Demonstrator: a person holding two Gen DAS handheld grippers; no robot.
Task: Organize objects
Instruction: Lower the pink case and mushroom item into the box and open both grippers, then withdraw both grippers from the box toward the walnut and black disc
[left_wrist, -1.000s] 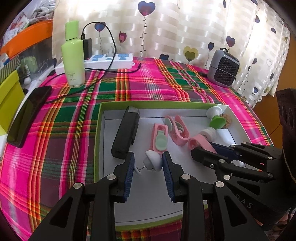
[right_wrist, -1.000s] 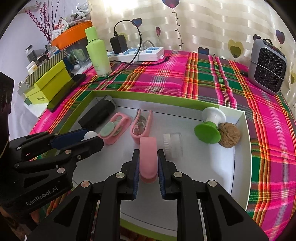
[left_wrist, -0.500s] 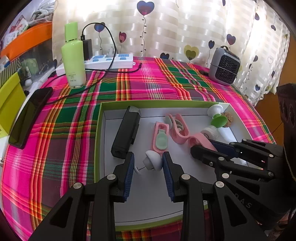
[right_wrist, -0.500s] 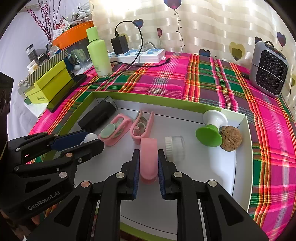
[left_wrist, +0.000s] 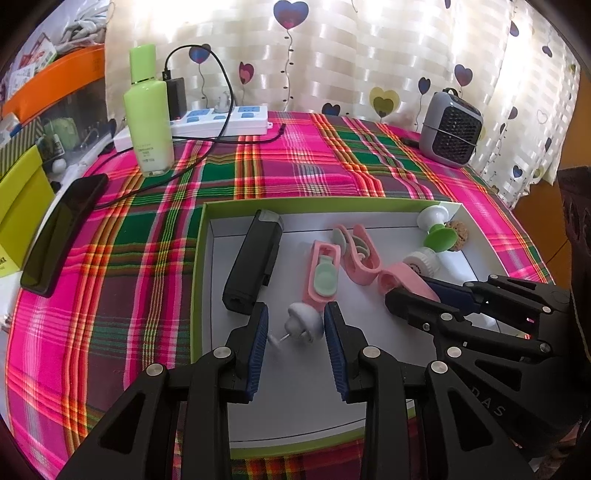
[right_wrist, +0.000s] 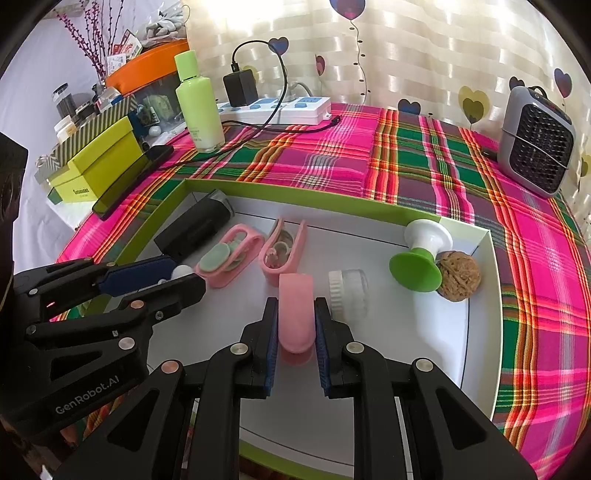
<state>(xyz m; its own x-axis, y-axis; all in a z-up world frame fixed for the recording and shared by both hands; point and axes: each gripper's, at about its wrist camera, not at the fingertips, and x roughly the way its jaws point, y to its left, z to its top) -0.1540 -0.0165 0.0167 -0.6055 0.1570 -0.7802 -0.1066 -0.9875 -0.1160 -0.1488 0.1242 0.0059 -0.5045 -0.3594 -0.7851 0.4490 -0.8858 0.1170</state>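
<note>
A green-rimmed white tray (left_wrist: 207, 236) (right_wrist: 476, 332) lies on the plaid cloth. My left gripper (left_wrist: 295, 328) is open around a small white knob piece (left_wrist: 303, 325), which touches the right pad. My right gripper (right_wrist: 295, 325) is shut on a pink cap-shaped piece (right_wrist: 295, 310), also seen in the left wrist view (left_wrist: 406, 280). In the tray lie a black device (left_wrist: 255, 258) (right_wrist: 195, 229), two pink holders (left_wrist: 325, 269) (right_wrist: 282, 247), a white ribbed cap (right_wrist: 349, 288), a green-and-white suction piece (right_wrist: 421, 258) and a walnut (right_wrist: 458, 277).
At the back stand a green bottle (left_wrist: 147, 110), a power strip (left_wrist: 221, 120) with a charger and cable, and a grey fan heater (right_wrist: 535, 147). A black phone (left_wrist: 62, 232) lies left of the tray. Yellow-green boxes (right_wrist: 99, 166) sit at the far left.
Both grippers have held their places over the tray, with only a slight pull back. The pink piece stays in the right gripper; the white knob stays between the left fingers.
</note>
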